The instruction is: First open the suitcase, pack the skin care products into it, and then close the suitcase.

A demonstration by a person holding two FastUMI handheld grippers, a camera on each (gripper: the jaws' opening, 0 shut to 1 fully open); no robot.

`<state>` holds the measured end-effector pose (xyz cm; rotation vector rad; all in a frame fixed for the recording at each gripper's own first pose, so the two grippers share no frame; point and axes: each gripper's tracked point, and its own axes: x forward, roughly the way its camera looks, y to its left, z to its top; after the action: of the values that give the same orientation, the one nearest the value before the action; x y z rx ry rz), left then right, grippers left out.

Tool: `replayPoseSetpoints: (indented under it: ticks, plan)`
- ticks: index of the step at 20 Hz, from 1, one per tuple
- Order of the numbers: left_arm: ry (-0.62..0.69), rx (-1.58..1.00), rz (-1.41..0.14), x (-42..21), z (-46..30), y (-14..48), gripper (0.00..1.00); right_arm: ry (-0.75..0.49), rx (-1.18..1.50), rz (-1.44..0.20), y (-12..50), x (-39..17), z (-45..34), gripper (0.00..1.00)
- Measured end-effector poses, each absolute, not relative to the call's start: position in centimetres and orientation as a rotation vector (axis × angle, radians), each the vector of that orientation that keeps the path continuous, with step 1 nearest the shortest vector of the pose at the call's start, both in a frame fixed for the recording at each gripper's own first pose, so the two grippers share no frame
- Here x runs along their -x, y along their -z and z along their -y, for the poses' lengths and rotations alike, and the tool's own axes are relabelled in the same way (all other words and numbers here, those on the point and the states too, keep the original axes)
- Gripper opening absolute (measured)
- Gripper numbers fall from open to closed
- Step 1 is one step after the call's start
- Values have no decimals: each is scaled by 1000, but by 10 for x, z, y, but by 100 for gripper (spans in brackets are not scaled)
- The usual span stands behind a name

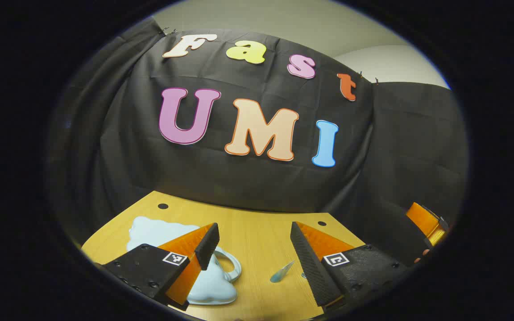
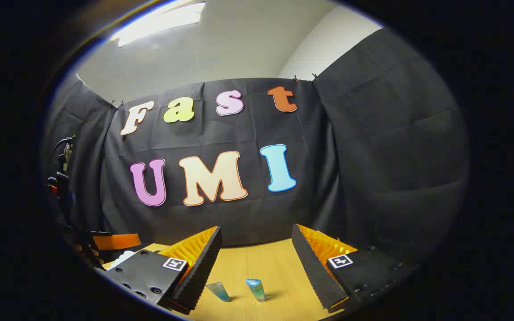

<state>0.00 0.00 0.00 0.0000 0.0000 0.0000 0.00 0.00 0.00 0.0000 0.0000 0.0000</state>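
Left gripper [image 1: 254, 249] spread wide above table [image 1: 257, 232], fingers holding nothing, touching nothing. Left gripper view shows pale blue suitcase [image 1: 210, 285] lying shut on table, handle [image 1: 232, 265] toward centre, partly behind gripper's left finger — small tube [image 1: 282, 271] on wood between fingers, other gripper [image 1: 426, 223] far right. Right gripper [image 2: 257, 263] likewise wide open, empty, over table edge. Right gripper view shows two tubes [image 2: 238, 290] standing close together on wood between its fingers — other gripper [image 2: 114, 241] low at left edge.

Wooden table [image 1: 257, 236]; black cloth wall [image 1: 248, 178]; ceiling light [image 2: 161, 20].
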Motion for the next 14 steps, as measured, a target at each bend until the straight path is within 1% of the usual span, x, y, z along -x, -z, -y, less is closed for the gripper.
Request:
replayPoseSetpoints:
  ticks: [4, 5, 6, 9, 13, 14]
  plan:
    - [-39, 46, -102, -11, -9, 18, 95, -31, -25, -29, 9, 1, -6, 99]
    - [-48, 68, -143, -13, -13, 25, 91, -37, -23, -39, 13, 1, -7, 99]
    - [-45, 100, -185, -15, -14, 32, 94, -44, -18, -49, 17, -1, -8, 99]
    - [-70, 166, -299, -26, -25, 47, 94, -69, -15, -85, 29, 0, -12, 99]
    - [-78, 171, -403, -49, -33, 59, 95, -86, -35, -131, 44, -1, -11, 98]
    - [-71, 176, -436, -56, -33, 63, 91, -86, -41, -141, 47, -1, -10, 98]
